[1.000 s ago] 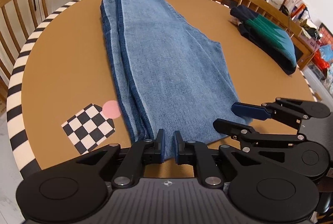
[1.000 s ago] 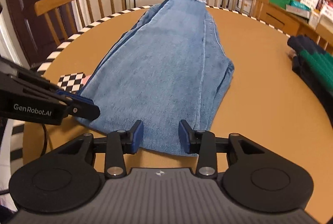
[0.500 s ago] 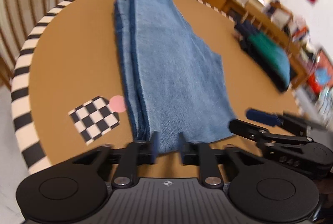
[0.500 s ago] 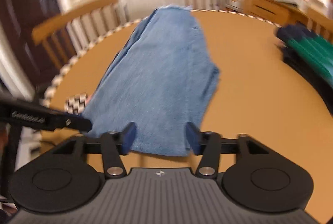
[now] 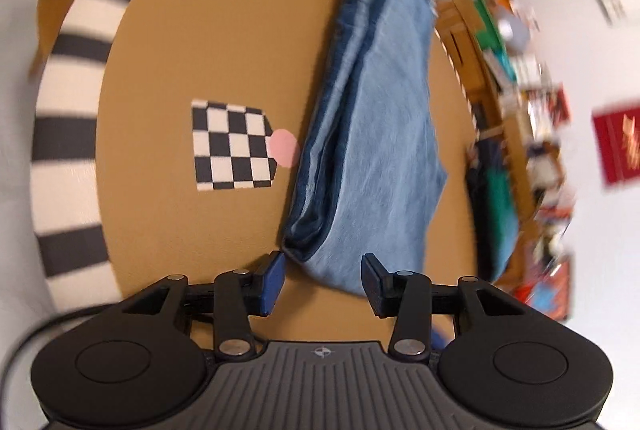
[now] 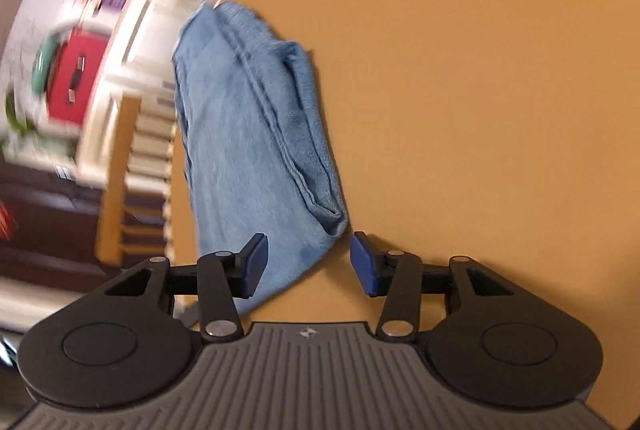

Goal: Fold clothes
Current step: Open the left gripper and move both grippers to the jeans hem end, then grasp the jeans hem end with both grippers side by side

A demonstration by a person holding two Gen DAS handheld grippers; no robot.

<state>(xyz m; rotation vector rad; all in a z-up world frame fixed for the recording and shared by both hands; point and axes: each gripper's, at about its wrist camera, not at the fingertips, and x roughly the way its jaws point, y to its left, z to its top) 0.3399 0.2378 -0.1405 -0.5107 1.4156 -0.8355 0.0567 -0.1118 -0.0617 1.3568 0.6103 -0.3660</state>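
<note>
Jeans lie folded lengthwise on tabletop; crosswise fold pending, left tongs and right tongs apart, empty.

The jeans, light blue denim folded lengthwise with darker layered edges along one side, lie flat as a long narrow strip across the round table.
</note>
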